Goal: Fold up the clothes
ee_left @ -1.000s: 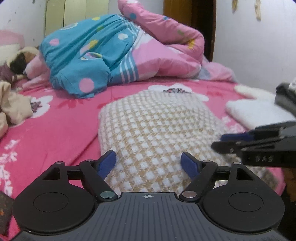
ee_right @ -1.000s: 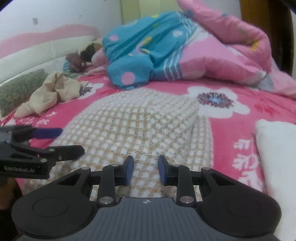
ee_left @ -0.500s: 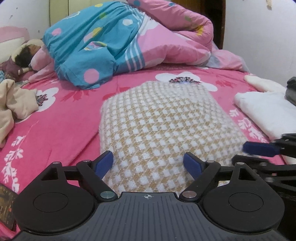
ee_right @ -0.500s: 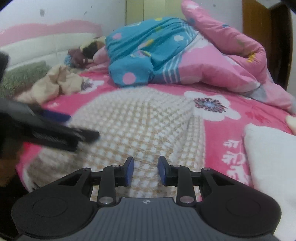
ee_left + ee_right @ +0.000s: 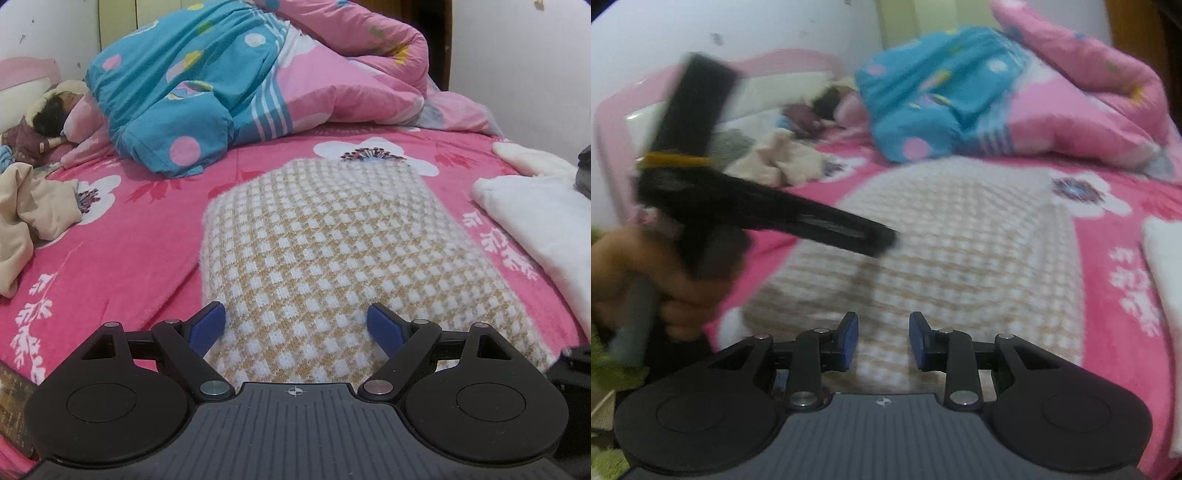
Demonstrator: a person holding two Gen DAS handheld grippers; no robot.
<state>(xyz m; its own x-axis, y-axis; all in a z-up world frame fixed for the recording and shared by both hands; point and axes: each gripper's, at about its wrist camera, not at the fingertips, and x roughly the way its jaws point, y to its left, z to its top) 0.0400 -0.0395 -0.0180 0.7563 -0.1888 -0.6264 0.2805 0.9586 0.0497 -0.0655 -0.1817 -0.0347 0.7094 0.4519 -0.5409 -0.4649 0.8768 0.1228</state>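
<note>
Lying flat on the pink flowered bedspread [image 5: 140, 236], the folded checked sweater [image 5: 332, 251] occupies the middle of the bed near its front edge, its narrow end toward the heaped quilt [image 5: 258, 81] at the far side. The left gripper [image 5: 297, 326] is positioned over the sweater's near end with its jaws spread wide; the blue pads [image 5: 207, 325] sit apart from one another, the left-hand pad at the sweater's near left edge, and nothing is held between them. The right gripper [image 5: 883, 341] is positioned at the near edge of the same sweater [image 5: 960, 236], jaws parted to a narrower gap and empty. In the right wrist view the left gripper [image 5: 886, 240] appears as a blurred black shape above the sweater's left side, held by a hand [image 5: 635, 273] at the left edge of the bed. A folded white garment [image 5: 535, 221] lies along the right edge of the bed, apart from the sweater. A crumpled beige cloth [image 5: 26, 214] lies toward the left edge, well apart from the sweater. A doll [image 5: 48, 114] rests at the far left corner beside the quilt.
</note>
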